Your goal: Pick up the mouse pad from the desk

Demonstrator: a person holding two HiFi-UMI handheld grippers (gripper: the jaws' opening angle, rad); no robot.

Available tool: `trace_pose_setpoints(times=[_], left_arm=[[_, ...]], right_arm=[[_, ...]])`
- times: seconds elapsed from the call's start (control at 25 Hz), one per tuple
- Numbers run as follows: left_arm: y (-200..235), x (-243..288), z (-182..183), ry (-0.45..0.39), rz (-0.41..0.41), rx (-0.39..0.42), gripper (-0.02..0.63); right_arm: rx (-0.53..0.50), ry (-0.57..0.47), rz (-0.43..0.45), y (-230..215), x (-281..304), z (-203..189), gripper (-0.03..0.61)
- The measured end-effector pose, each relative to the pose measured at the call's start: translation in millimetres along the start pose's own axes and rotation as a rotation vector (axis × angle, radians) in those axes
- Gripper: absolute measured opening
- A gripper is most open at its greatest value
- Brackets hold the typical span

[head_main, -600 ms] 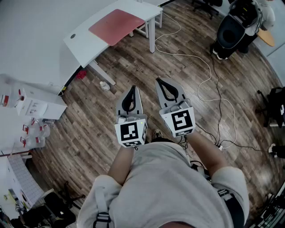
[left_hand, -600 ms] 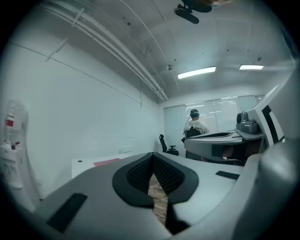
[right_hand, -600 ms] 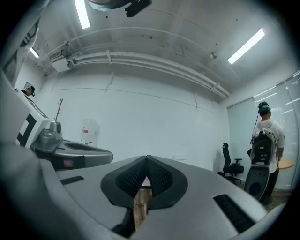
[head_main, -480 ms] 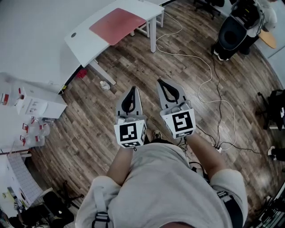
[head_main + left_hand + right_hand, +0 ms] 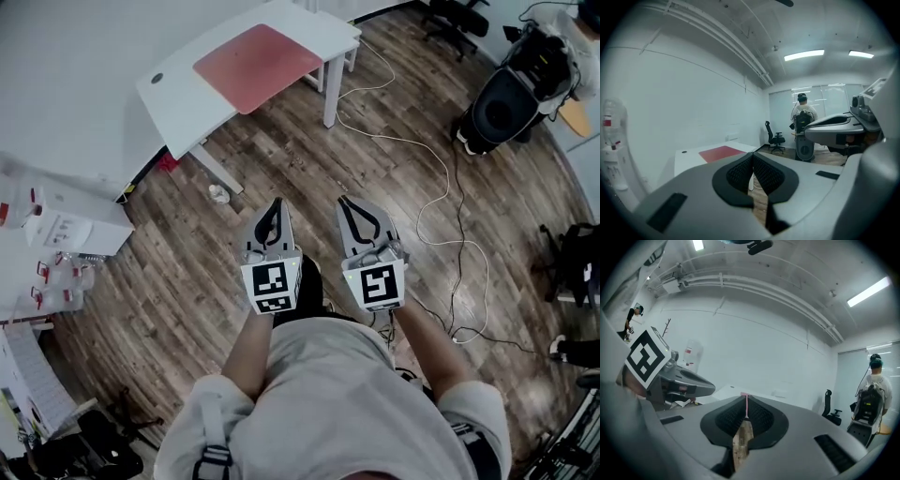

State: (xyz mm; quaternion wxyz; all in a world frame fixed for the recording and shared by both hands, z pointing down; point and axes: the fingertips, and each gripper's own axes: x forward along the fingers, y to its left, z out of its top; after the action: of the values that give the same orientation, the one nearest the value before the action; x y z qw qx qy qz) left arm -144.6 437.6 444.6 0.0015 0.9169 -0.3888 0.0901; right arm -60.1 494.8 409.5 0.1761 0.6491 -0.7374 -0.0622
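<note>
Mouse pad (image 5: 255, 54): red, flat on the white desk (image 5: 187, 105), near its far end. Left tongs (image 5: 275, 208) and right tongs (image 5: 349, 208) are both pressed together, pinching nothing. They sit side by side over the wood floor (image 5: 281, 155), well apart from desk and pad.

Head view looks down, gripper views level, sharing the desk (image 5: 187, 108).
</note>
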Motion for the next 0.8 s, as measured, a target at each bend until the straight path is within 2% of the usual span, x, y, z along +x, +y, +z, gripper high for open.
trace_pose_setpoints(times=[0.16,0.28,0.48,0.68,0.8], left_arm=[[29,58,-2,-0.001,0.012,0.016,0.011],[47,92,-9,0.025,0.033,0.031,0.011],[74,143,-21,0.058,0.012,0.042,0.011],[106,184,-37,0.118,0.052,0.013,0.011],[117,204,-55,0.166,0.077,-0.015,0.011]], right_arm=[[-0.041,0.001,0.025,-28,57,-5,0.041],[-0.022,0.027,0.08,-44,100,-13,0.041],[-0.064,0.089,0.126,-67,172,-29,0.041],[-0.04,0.135,0.181,-89,229,-42,0.041],[0.038,0.177,0.225,-101,255,-52,0.04]])
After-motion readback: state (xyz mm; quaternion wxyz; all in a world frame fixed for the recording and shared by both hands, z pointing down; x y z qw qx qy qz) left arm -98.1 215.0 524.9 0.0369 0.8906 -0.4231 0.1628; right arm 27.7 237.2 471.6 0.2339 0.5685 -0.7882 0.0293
